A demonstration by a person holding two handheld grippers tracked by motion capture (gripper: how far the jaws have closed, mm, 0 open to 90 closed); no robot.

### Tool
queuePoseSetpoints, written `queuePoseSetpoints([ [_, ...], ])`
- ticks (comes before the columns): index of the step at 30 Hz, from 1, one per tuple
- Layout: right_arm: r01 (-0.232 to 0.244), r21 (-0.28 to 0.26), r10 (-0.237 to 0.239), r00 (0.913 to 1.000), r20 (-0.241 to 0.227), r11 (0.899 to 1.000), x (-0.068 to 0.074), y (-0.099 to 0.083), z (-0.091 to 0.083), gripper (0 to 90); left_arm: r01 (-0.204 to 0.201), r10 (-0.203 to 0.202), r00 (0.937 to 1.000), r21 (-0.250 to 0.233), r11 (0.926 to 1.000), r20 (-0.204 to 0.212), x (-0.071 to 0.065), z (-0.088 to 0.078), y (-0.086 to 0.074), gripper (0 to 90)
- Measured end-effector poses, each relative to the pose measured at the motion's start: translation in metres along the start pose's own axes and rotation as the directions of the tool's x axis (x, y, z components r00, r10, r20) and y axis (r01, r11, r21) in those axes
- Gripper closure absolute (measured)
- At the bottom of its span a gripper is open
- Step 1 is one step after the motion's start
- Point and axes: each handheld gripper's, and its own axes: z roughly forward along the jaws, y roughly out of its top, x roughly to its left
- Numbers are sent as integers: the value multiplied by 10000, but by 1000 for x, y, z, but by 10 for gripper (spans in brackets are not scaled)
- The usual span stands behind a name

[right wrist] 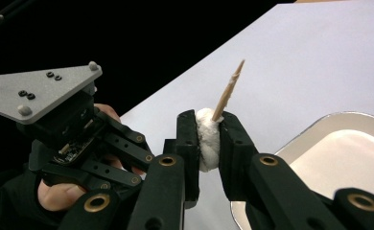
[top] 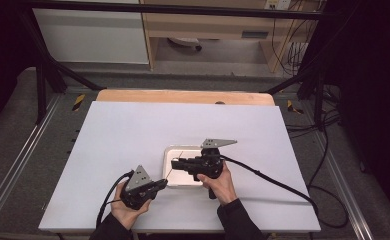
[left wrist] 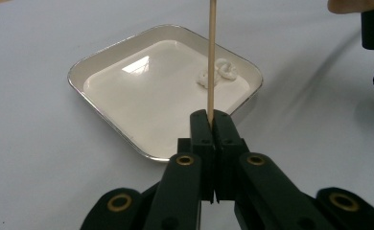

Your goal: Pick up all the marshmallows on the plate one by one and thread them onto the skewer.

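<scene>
Marshmallow pinched in right tongs, seemingly skewered.

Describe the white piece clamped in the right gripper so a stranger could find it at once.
Start at the white table, then the shallow metal tray near its middle. Just above the tray's near left edge, the right gripper squeezes a soft white lump. Unlike the pieces lying in the tray, a wooden skewer pokes out of it.
</scene>
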Motion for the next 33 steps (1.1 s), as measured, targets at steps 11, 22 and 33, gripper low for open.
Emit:
queuePoseSetpoints([
  [11, -163, 304, 165, 9998, -62, 9994, -2, -10, 11, 799, 178, -180, 9997, -124, 9998, -142, 0, 5, 5, 891],
  [22, -45, 615, 53, 9999, -119, 9981, 1, -14, 16, 790, 250, -261, 9995, -587, 9980, -176, -2, 5, 12, 890],
  [33, 532, 94, -539, 9929, 1056, 9985, 5, -3, 2, 470, 261, -270, 9990, -245, 9994, -353, 3, 4, 5, 890],
])
